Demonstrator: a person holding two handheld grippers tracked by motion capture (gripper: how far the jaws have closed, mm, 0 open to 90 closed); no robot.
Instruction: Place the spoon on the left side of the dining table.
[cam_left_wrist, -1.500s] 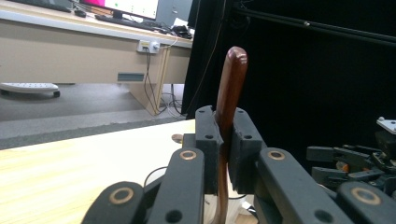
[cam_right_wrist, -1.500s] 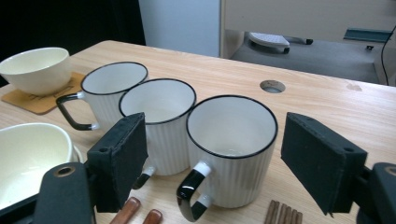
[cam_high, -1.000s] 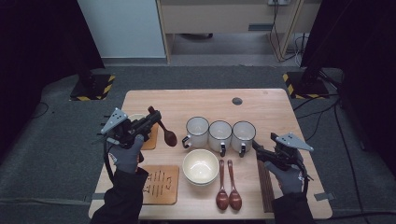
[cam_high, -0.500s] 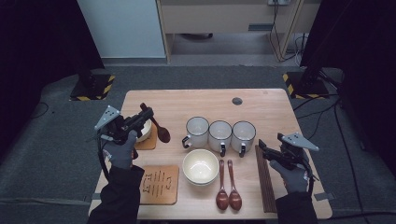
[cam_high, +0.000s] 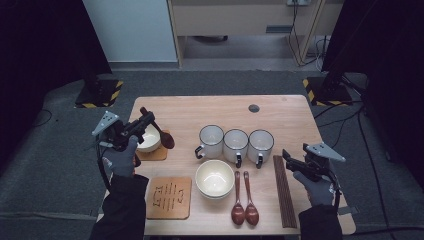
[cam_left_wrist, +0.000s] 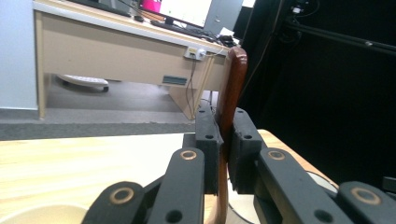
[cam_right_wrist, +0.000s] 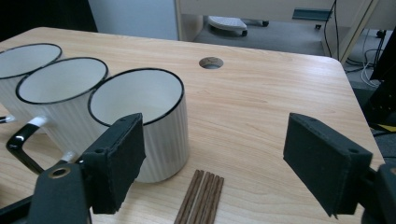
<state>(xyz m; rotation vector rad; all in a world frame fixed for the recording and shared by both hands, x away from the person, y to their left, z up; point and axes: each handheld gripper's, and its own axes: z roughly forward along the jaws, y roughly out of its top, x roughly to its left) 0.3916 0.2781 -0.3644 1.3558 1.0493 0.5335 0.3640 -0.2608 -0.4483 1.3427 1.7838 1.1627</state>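
Left gripper (cam_high: 145, 121) clamping a dark wooden spoon (cam_high: 159, 131) by its handle, jaws nearly together on the wood; in the left gripper view the spoon handle (cam_left_wrist: 229, 93) rising upright between the two black pads (cam_left_wrist: 208, 135). Spoon being held in the air near the table's left edge, over a small white bowl (cam_high: 148, 142) sitting on a wooden coaster (cam_high: 155, 153); spoon bowl end hanging toward the table's middle, just beside the white bowl's rim; contact between the two impossible to tell.

Right gripper (cam_high: 289, 159) hovering near the table's right edge, jaws standing wide apart, gripping nothing; in the right gripper view, pads (cam_right_wrist: 122, 158) framing bare tabletop, with a bundle of dark chopsticks (cam_right_wrist: 201, 196) lying below and the nearest white mug (cam_right_wrist: 144, 119) just beside the left-hand pad.

Three white black-rimmed mugs (cam_high: 235, 145) standing in a row at mid-table. Larger cream bowl (cam_high: 214, 178) sitting toward the near edge, with two more wooden spoons (cam_high: 244, 200) lying side by side to its right. Second coaster (cam_high: 169, 197), with engraved marks, lying flat at the near left part of the table (cam_high: 280, 107)
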